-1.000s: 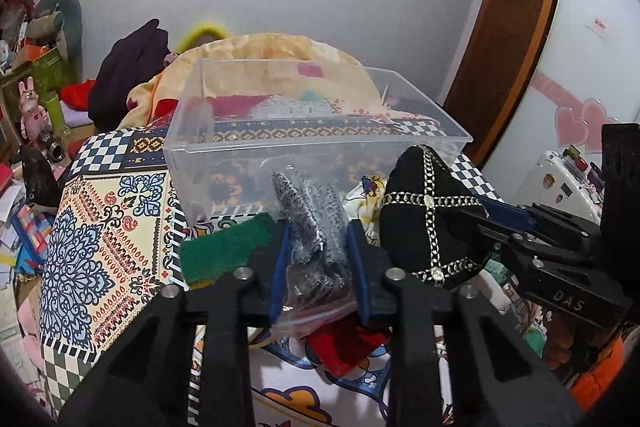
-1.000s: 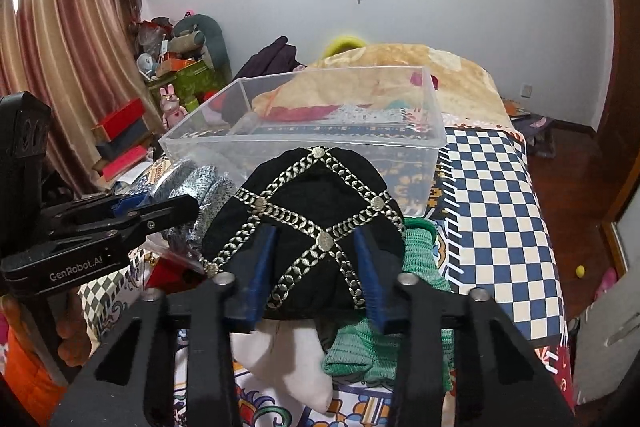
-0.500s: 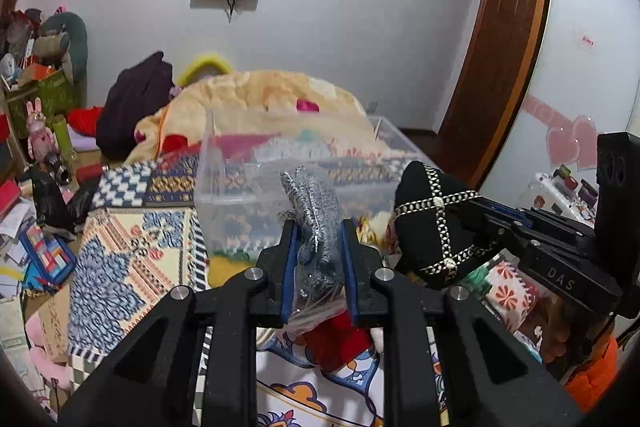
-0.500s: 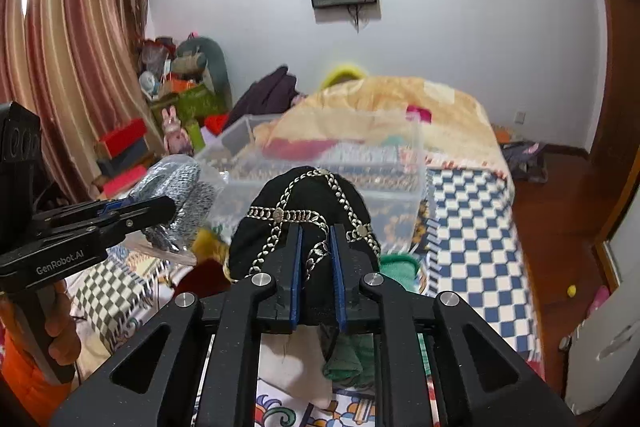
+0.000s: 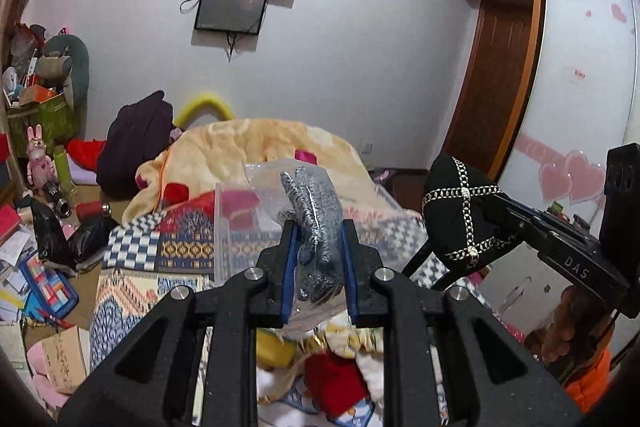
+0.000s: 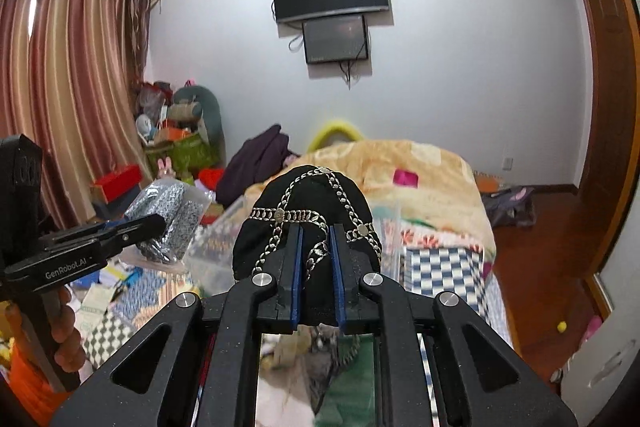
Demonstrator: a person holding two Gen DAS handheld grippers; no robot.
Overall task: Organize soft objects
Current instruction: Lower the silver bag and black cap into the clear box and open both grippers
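Above the patterned bed (image 5: 160, 247) you hold 2 items aloft, left gripper (image 5: 318, 267) pinching the bagged grey knit (image 5: 316, 203), right gripper (image 6: 316, 267) pinching the black chain-trimmed hat (image 6: 308, 211); next, carry both over the clear bin (image 5: 232, 227) and release.

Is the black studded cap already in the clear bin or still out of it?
Out. The black studded cap is clamped in the right hand-held gripper, raised above the clear bin.

The bagged gloves (image 5: 316, 223) sit between the left gripper (image 5: 318, 263) jaws, above the bed (image 5: 168, 251); the hat (image 5: 460, 215) is to their right.
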